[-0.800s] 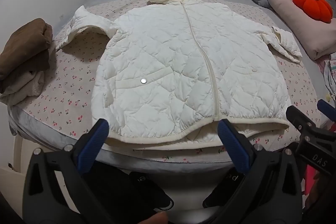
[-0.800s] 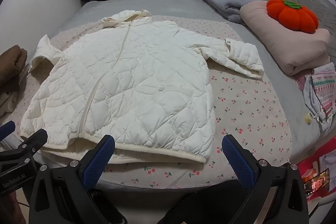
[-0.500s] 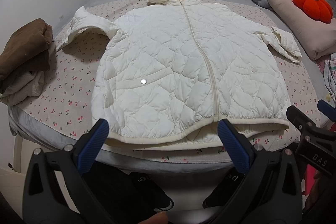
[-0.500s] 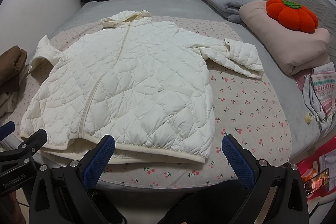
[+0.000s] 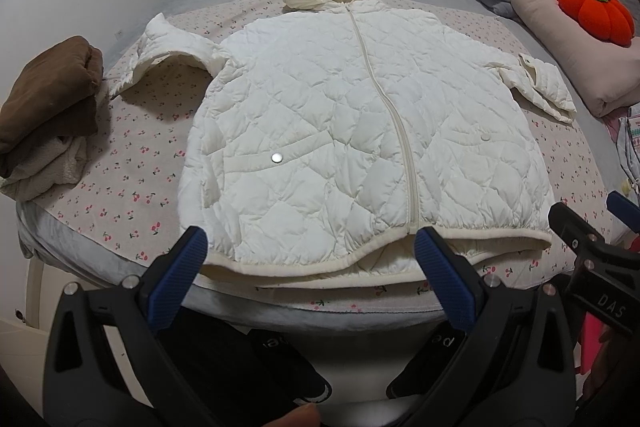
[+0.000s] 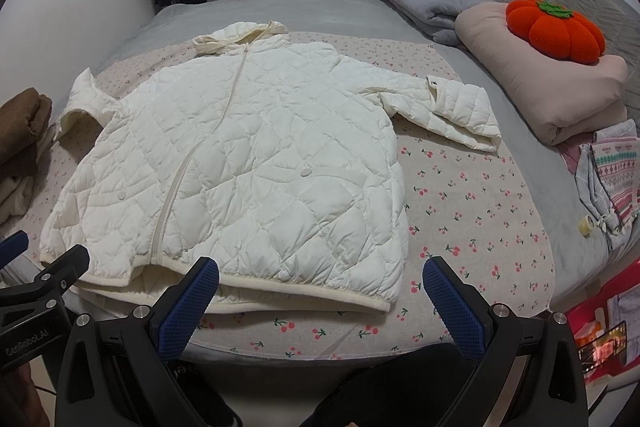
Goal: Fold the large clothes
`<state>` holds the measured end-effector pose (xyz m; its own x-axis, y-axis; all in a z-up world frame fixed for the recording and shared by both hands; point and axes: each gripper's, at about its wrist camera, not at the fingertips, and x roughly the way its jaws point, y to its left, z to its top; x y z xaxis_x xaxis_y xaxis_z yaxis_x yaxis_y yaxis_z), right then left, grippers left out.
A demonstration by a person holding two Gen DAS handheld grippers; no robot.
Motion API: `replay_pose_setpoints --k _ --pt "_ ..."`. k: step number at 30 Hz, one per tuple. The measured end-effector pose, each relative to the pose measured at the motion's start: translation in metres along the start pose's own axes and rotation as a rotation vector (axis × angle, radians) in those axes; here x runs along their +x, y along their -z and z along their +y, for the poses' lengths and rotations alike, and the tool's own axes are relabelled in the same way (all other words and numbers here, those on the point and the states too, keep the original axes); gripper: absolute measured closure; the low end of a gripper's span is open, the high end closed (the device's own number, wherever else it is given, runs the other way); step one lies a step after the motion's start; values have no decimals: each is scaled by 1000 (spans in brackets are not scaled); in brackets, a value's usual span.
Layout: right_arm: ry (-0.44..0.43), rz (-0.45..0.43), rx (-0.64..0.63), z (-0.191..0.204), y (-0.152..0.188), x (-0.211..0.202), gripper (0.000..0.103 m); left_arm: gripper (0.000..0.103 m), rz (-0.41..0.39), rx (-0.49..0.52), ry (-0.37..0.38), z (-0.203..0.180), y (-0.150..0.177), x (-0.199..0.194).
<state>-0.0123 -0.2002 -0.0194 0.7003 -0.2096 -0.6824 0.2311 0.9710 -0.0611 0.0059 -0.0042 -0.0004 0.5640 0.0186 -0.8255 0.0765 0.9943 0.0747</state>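
White quilted jacket (image 5: 360,131) lies flat, zipped, on cherry-print sheet (image 6: 472,211), hood far. Left gripper (image 5: 312,259) and right gripper (image 6: 320,287) near hem, both jaws wide open, holding nothing.

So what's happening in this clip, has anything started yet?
A person holds a claw in each hand at the foot of a bed. A white quilted jacket lies flat on the cherry-print cover, zipped, hood at the far end, both sleeves out to the sides. The left claw and right claw hang open above the hem, touching nothing. No fold has been made yet. A folded brown garment sits to the left of the jacket.
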Motion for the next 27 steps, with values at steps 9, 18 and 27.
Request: replay_pose_setpoints --k 9,18,27 --pt "3 1 3 -1 -2 -1 0 0 1 0 0 1 -1 -1" --pt "1 -7 5 -2 -2 0 0 0 1 0 -3 2 -1 -1" --pt "-5 6 6 -11 -2 10 0 0 -32 -6 -57 11 -3 5"
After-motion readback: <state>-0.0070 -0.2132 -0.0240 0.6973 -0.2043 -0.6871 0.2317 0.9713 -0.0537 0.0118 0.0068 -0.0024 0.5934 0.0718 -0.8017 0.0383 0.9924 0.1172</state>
